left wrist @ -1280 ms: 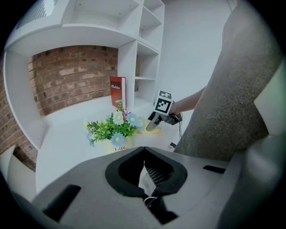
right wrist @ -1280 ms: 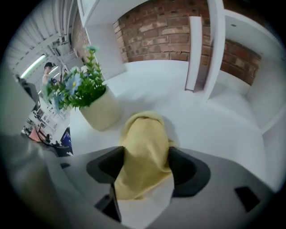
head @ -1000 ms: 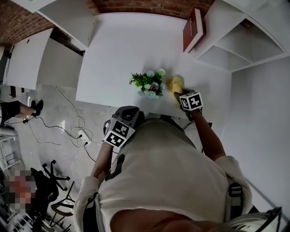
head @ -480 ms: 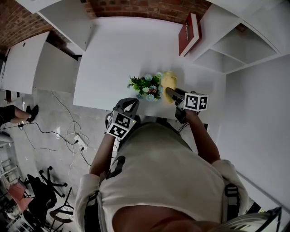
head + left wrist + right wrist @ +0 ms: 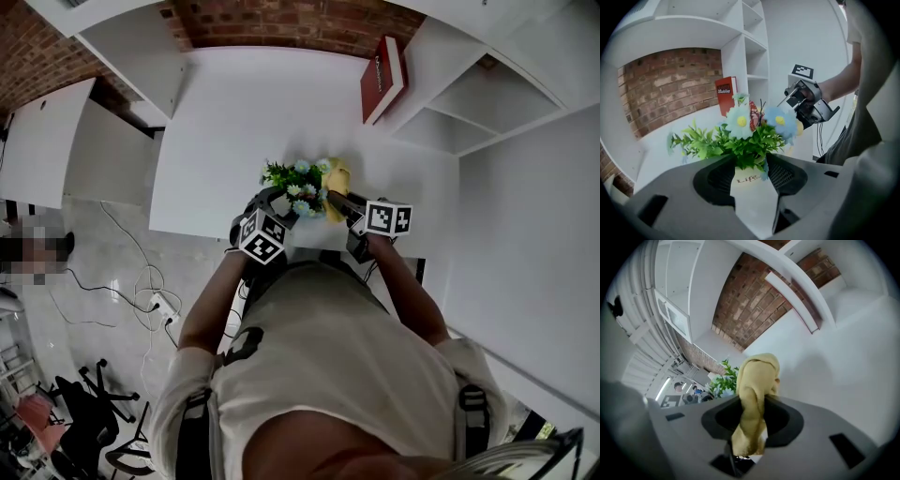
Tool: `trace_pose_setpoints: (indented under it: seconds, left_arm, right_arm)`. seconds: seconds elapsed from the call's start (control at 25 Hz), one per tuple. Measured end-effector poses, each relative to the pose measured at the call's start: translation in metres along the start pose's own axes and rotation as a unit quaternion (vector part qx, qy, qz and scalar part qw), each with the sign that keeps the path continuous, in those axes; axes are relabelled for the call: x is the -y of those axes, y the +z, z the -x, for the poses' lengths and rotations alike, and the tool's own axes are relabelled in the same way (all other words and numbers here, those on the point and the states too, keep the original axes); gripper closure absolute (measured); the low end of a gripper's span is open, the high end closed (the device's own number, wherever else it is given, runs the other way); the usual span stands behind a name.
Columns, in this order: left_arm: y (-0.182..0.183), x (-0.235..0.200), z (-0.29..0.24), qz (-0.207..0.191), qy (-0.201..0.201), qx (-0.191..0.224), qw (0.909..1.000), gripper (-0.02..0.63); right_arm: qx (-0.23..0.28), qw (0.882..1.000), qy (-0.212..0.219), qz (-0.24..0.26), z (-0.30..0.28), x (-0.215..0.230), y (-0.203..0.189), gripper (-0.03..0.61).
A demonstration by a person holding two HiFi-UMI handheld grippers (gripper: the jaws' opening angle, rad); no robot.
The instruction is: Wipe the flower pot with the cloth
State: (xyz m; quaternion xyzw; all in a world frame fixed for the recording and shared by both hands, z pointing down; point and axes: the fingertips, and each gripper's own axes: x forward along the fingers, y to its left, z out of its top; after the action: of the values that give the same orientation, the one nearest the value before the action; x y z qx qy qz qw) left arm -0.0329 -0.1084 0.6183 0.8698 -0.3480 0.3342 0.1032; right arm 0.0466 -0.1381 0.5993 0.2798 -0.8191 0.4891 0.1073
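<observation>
Two claws, two jobs, Ben?
Ben: Seems so. Left claw (image 5: 750,163) has just been opening; the small white flower pot of green leaves and pale blue flowers (image 5: 746,178) stands between its jaws, unpressed, probably to be steadied. Right claw (image 5: 751,414), jaws just eased slightly wider, pinches the bunched yellow cloth (image 5: 757,378) for wiping.
Ana: Room?
Ben: Pot sits mid-frame by the white worktop's (image 5: 234,112) lower edge; bare surface above, red book (image 5: 382,80) upper right, well apart.

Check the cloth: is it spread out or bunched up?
Bunched up: the cloth is a twisted wad pinched in the right gripper, none spread flat.
</observation>
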Motion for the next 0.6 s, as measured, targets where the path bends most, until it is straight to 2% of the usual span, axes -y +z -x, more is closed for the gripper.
trace_pose_setpoints:
  seconds: [0.16, 0.32, 0.48, 0.6]
  left_arm:
    - [-0.005, 0.002, -0.01, 0.009, 0.006, 0.007, 0.9999, 0.402]
    - [-0.002, 0.001, -0.011, 0.019, 0.025, 0.022, 0.9993, 0.408]
    - [-0.002, 0.001, -0.01, 0.032, 0.036, 0.028, 0.9985, 0.414]
    - [-0.003, 0.002, -0.012, 0.034, 0.028, 0.024, 0.9987, 0.413]
  right_arm:
    - [-0.021, 0.999, -0.033, 0.006, -0.009, 0.019, -0.017, 0.451]
    - [-0.021, 0.998, -0.054, -0.029, -0.016, 0.031, -0.031, 0.451]
    - [-0.057, 0.991, -0.111, -0.042, -0.017, 0.05, -0.062, 0.45]
    - [-0.068, 0.99, -0.112, -0.051, -0.018, 0.054, -0.074, 0.451]
